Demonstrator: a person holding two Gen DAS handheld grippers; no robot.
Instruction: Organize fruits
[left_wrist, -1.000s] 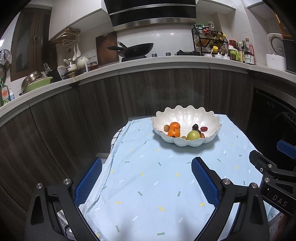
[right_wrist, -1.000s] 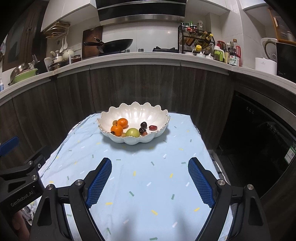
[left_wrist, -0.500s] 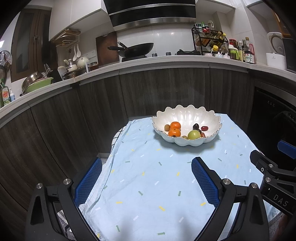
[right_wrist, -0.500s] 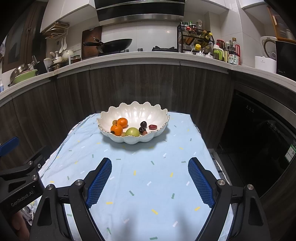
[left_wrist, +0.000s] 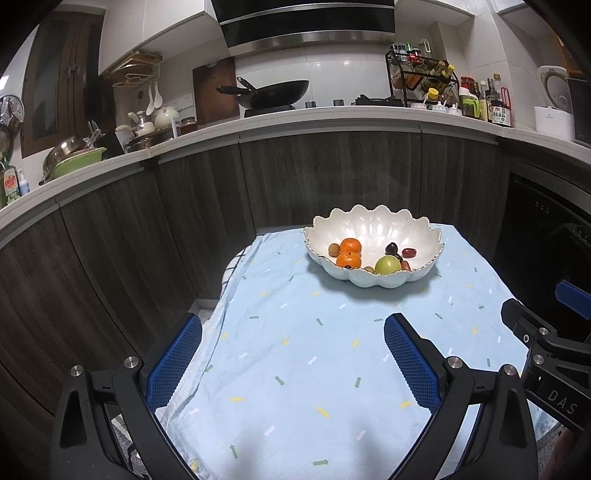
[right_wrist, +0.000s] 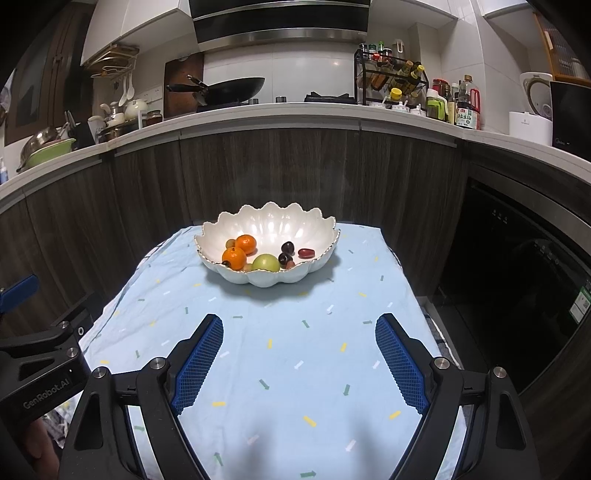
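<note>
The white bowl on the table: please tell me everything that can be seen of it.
The white bowl is wide and shallow, with a scalloped, petal-like rim edged by a thin dark or gold line. It looks like glossy ceramic; light reflects on its inner wall. It stands upright on the light blue tablecloth, toward the far end, near the dark cabinet fronts. Inside lie two oranges, a green apple and some small dark and brown fruits. Neither gripper touches it; both are open and well short of it.

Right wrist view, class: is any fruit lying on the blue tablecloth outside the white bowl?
No: every fruit sits inside the white bowl, and the blue tablecloth carries only its printed pattern.
</note>
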